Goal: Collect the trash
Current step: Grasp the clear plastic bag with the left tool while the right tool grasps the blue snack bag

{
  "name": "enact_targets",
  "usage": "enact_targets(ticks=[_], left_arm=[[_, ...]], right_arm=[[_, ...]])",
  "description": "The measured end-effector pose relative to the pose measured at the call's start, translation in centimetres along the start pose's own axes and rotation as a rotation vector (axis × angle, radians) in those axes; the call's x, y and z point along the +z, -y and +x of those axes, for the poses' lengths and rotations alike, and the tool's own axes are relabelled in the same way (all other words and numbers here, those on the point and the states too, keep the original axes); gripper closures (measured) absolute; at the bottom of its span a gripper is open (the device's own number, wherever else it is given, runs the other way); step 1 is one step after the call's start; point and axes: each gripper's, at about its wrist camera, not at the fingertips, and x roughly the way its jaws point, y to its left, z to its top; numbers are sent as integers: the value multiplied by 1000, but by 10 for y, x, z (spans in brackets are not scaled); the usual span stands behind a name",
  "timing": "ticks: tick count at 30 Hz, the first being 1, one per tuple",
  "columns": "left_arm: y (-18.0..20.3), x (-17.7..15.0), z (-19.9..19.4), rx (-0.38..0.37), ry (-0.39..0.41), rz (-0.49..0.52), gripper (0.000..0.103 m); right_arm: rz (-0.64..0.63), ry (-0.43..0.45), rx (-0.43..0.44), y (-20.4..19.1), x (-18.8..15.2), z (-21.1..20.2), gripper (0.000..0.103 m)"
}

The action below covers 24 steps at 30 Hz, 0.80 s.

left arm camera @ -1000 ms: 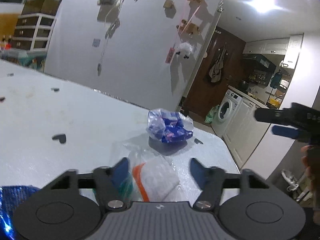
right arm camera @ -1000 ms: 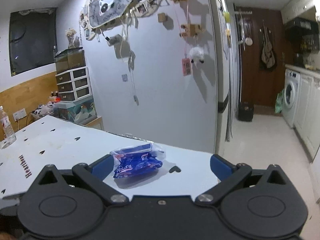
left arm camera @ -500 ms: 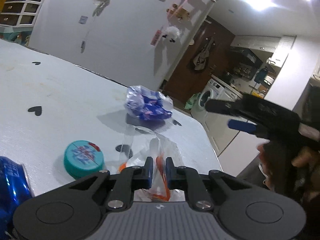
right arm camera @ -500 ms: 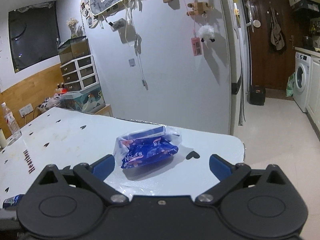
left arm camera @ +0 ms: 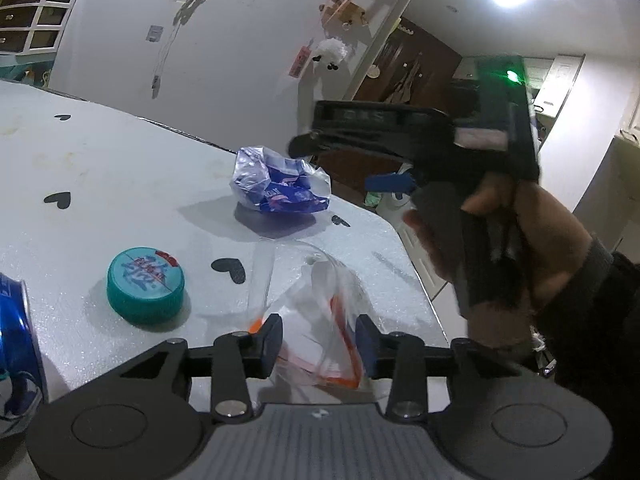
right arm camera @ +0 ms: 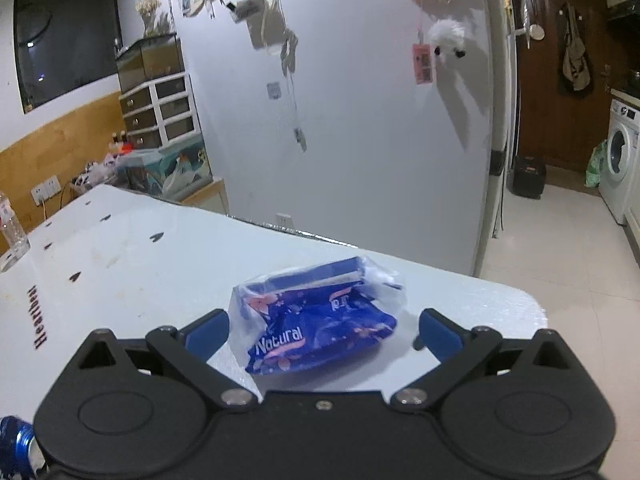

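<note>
Currently, 2 items in hand. Item 1: blue wrapper [right arm camera: 320,326], crumpled, lower centre of the right wrist view, lying on the white table [right arm camera: 140,264] between the wide-apart fingers of the right gripper [right arm camera: 324,330], not pinched. Item 2: clear bag [left arm camera: 316,320] with orange trim, bottom centre of the left wrist view; left gripper [left arm camera: 318,344] jaws opening, the bag loose between them. Step, by judgement: approach to the wrapper. Next move calls for closing on it squarely, then bagging.

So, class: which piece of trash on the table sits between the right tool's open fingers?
The blue "Natural" wrapper; the teal cap lies elsewhere.
</note>
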Motion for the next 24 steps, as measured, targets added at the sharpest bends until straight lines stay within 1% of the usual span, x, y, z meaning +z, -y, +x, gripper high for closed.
enact_targets(ticks=[5,7,8,10,12,14,15,16,18,19,20,21,23,24], left_arm=[[3,-3,3,-31,8,-3,61],[6,-4,4,-53,11,2,61],[8,-5,4,-62,14,5,61],[12,-6,5,-76,17,13,61],[14,-8,7,-81,12,15,61],[14,-9,11,-82,-1,9,61],[14,-9,13,-88,-4,-3,61],[13,-9,13,-96,2,-15,62],[11,-8,15,-96,2,-32,62],[9,-7,17,-101,1,-48,63],[8,-6,19,-106,2,-62,63],[6,-6,20,-110,2,-69,63],[8,-5,20,-100,-2,-56,69],[11,-5,21,-94,-11,-40,79]], right_arm=[[-114,-21,41,-19,7,15,1],[-185,-46,54,-31,7,23,9],[-207,-61,64,-35,7,26,15],[-256,-102,73,-45,5,35,18],[-291,-128,60,-53,1,43,23],[-307,-147,44,-58,-1,49,29],[-309,-150,31,-59,-2,52,36],[-309,-151,22,-59,-3,53,39],[-307,-149,-5,-59,-5,53,51],[-301,-144,-14,-59,-5,53,53],[-288,-138,-8,-57,-4,50,57],[-281,-131,10,-55,-4,46,64],[-281,-117,20,-52,-5,40,69],[-286,-106,17,-50,-4,35,71]])
